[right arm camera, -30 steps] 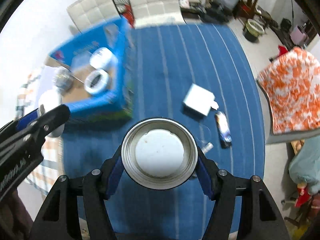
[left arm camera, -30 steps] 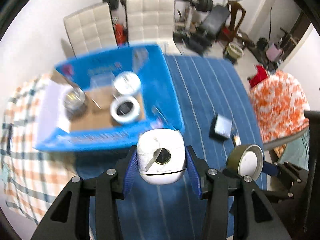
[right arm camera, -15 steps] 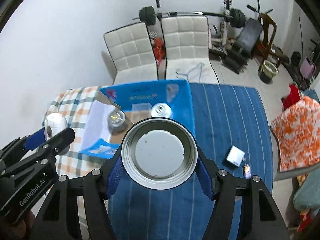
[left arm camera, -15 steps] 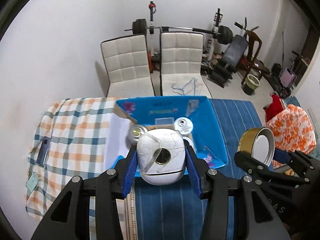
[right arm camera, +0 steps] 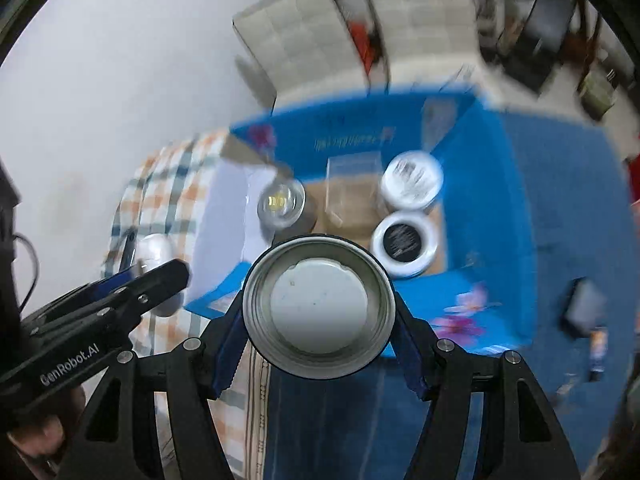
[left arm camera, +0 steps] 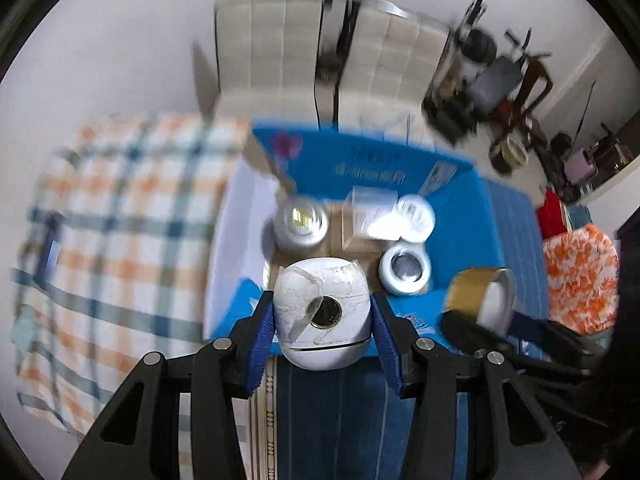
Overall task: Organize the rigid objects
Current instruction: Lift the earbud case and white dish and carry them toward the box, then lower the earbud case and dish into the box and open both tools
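— What's in the tongs?

— The left gripper (left arm camera: 322, 320) is clamped on a white rounded device (left arm camera: 321, 312) with a dark round lens on its face; both blue pads press its sides. The right gripper (right arm camera: 318, 306) is closed around a round metal tin (right arm camera: 318, 306), its open mouth facing the camera with a pale disc inside. From the left wrist view the same tin shows a gold-coloured outer wall (left arm camera: 480, 296).

— And where are those two things?

— Both are held in the air, at the near edge of an open blue box (left arm camera: 472, 216). The device is toward the box's near left corner, the tin to its right.

— What's inside the box?

— On its brown cardboard floor: a silvery jar with a shiny lid (right arm camera: 280, 204) at the left, a clear plastic container (right arm camera: 352, 188) in the middle, a white round tub with a printed label (right arm camera: 412, 180) at the back right, and in front of it a white ring-shaped jar with a dark centre (right arm camera: 402, 240). Everything is motion-blurred.

— The surface?

— The box sits across two cloths: an orange, blue and white checked cloth (left arm camera: 120, 216) on the left and a dark blue striped cloth (right arm camera: 560, 184) on the right. On the blue one, well to the right, lie a small dark box (right arm camera: 582, 304) and a slim object I cannot identify.

— And the room?

— A plain white wall (right arm camera: 120, 80), two white quilted chairs (left arm camera: 280, 52) behind the table, gym gear and clutter (left arm camera: 492, 76) to the back right, and an orange-and-white patterned fabric (left arm camera: 576, 280) on the right.
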Demonstrator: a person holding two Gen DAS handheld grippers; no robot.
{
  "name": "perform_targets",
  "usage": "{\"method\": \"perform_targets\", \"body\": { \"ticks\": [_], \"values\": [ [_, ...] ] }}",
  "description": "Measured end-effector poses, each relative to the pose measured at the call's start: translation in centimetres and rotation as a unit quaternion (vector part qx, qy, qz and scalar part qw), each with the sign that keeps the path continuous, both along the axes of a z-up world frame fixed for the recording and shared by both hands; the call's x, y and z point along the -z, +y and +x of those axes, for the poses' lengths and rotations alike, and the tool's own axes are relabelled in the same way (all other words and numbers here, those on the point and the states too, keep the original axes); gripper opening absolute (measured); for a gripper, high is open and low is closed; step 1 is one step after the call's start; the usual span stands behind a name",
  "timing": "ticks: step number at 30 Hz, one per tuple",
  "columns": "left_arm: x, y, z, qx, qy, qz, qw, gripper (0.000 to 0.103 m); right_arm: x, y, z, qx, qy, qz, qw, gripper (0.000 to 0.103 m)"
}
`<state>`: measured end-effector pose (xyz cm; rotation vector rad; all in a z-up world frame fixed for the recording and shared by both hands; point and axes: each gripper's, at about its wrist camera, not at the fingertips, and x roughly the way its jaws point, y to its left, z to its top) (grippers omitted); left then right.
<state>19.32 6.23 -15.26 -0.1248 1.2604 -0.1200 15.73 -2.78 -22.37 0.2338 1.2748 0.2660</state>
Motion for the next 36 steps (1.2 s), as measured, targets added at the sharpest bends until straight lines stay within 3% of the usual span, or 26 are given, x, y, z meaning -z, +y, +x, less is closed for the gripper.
{"method": "perform_targets", "body": {
  "ticks": [4, 13, 28, 32, 36],
  "values": [
    [5.3, 0.7, 3.3, 0.0, 0.059, -0.014, 0.9981, 0.044, 5.8, 0.5, 2.0, -0.001, 0.041, 0.01, 0.999, 0.068],
    [11.7, 0.4, 7.6, 0.022, 0.15, -0.012, 0.9884, 0.044, 12.1, 3.4, 5.8, -0.027, 0.084, -0.05, 0.995, 0.068],
    [15.5, 0.1, 8.7, 0.032, 0.223, 0.004, 0.9743, 0.044, 16.9, 4.7, 8.6, -0.029, 0.159, -0.07, 0.984, 0.069],
    [15.5, 0.1, 8.6, 0.031, 0.231, 0.007, 0.9726, 0.045, 17.3, 4.3, 8.5, -0.031, 0.165, -0.077, 0.983, 0.082],
    [14.2, -0.6, 8.1, 0.038, 0.224, 0.006, 0.9737, 0.058, 16.4, 3.5, 7.8, -0.03, 0.158, -0.089, 0.983, 0.086]
  ]
}}
